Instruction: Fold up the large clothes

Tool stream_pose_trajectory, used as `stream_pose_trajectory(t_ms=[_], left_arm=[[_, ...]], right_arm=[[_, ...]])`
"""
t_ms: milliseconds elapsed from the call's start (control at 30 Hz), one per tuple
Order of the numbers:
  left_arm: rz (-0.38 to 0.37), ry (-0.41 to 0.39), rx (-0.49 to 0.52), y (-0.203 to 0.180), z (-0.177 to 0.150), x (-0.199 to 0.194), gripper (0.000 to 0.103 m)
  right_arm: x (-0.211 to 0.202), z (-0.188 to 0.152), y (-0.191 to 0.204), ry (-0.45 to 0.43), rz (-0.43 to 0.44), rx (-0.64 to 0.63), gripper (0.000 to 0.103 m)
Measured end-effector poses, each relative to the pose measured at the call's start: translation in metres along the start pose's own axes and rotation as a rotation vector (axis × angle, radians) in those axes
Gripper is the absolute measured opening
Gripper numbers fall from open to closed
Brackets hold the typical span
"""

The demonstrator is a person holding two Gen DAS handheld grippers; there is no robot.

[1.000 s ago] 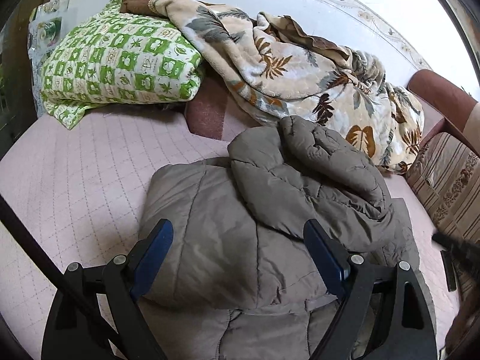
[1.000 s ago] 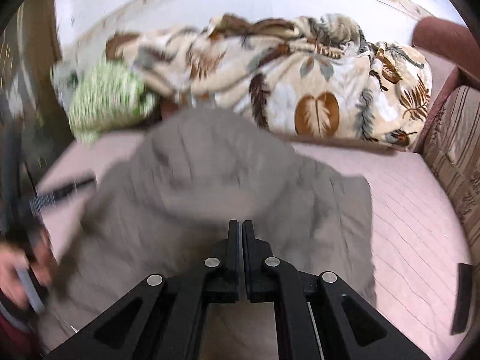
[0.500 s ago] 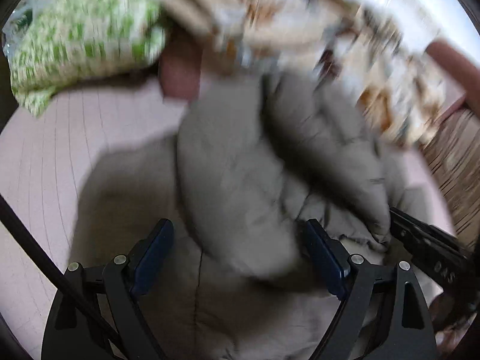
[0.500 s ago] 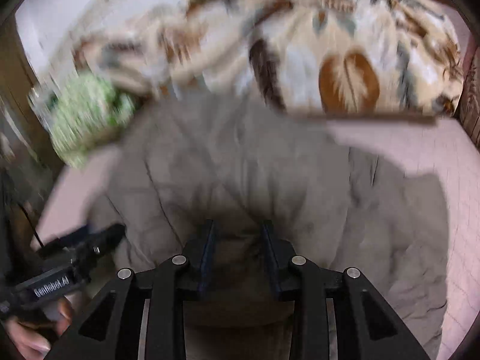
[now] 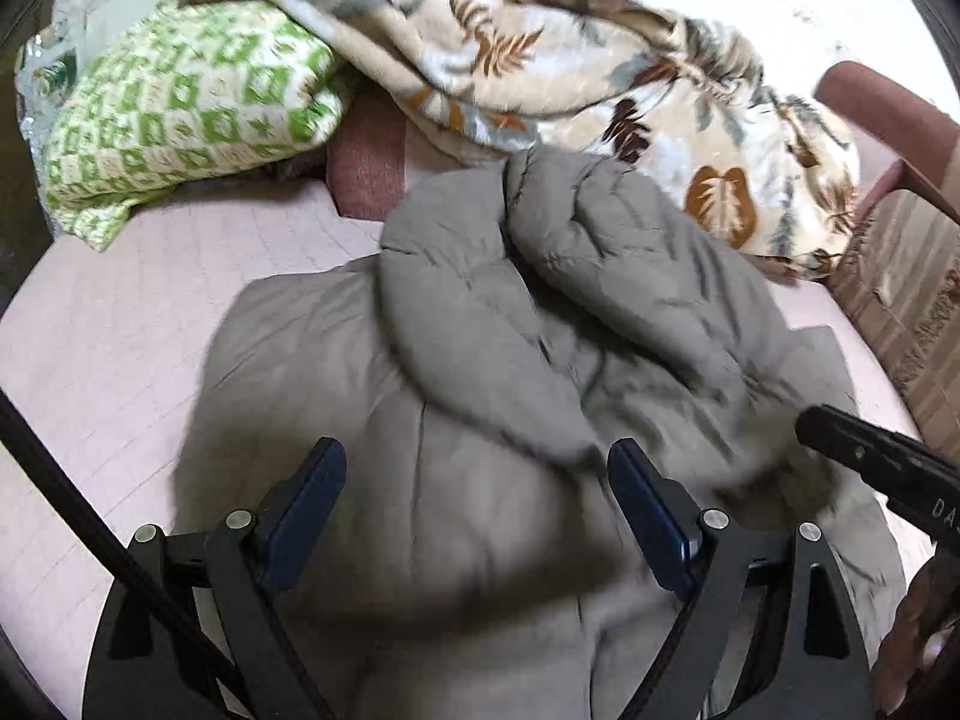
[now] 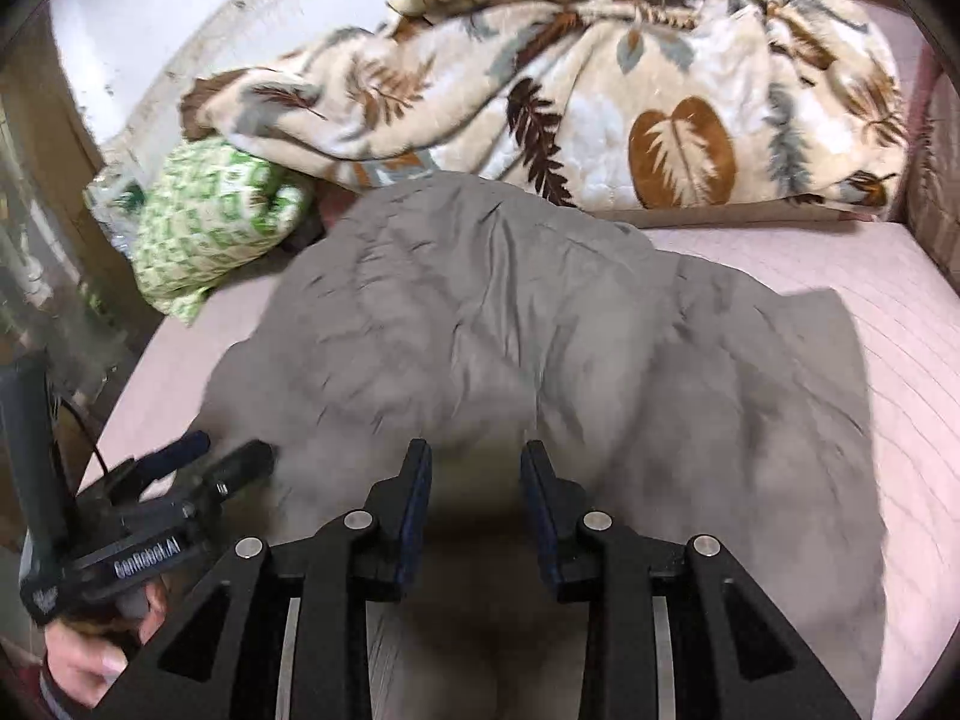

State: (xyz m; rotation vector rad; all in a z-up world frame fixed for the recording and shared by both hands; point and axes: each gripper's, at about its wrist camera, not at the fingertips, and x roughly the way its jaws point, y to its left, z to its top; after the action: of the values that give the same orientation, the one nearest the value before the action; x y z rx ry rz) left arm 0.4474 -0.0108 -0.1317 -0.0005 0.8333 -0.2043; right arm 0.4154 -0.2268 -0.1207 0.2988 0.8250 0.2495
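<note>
A grey padded jacket [image 5: 480, 396] lies on the pink quilted bed [image 5: 120, 330], with its sleeves folded in over the body. It also shows in the right wrist view [image 6: 510, 336]. My left gripper [image 5: 477, 468] is open wide and empty, just above the jacket's near part. My right gripper [image 6: 475, 468] is partly open and empty, over the jacket's near edge. The left gripper shows in the right wrist view [image 6: 204, 456] at the jacket's left edge. The right gripper's body shows at the right in the left wrist view [image 5: 870, 456].
A leaf-print blanket [image 5: 570, 66] is heaped at the back of the bed. A green-and-white checked quilt [image 5: 180, 114] lies at the back left. A striped sofa arm [image 5: 912, 276] borders the right side. A white wall stands behind.
My right gripper went from shut to partly open and moved closer over the jacket. My left gripper stayed open and shifted slightly over the jacket. Both views moved fast and were blurred half a second ago.
</note>
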Motion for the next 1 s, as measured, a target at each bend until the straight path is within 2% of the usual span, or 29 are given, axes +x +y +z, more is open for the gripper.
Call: stream_pose_trajectory(t_ms=[167, 267, 500, 700, 833, 1000], left_arm=[[-0.004, -0.020, 0.031, 0.010, -0.047, -0.057, 0.089], [-0.002, -0.013, 0.007, 0.019, -0.078, -0.083, 0.089], [0.011, 0.016, -0.008, 0.029, -0.152, -0.132, 0.089], [0.050, 0.058, -0.035, 0.035, -0.213, -0.149, 0.089], [0.079, 0.040, 0.013, 0.027, -0.230, -0.159, 0.089], [0.147, 0.057, 0.089, 0.017, -0.243, -0.144, 0.091]], right_arm=[[-0.042, -0.064, 0.002, 0.052, 0.015, 0.001, 0.034], [-0.064, -0.098, 0.004, 0.086, 0.025, 0.007, 0.034], [-0.132, -0.167, 0.000, 0.040, -0.013, 0.003, 0.040], [-0.159, -0.212, -0.016, 0.026, -0.095, 0.021, 0.041], [-0.163, -0.237, -0.018, 0.033, -0.119, 0.017, 0.041], [-0.150, -0.251, -0.019, 0.063, -0.139, -0.008, 0.044]])
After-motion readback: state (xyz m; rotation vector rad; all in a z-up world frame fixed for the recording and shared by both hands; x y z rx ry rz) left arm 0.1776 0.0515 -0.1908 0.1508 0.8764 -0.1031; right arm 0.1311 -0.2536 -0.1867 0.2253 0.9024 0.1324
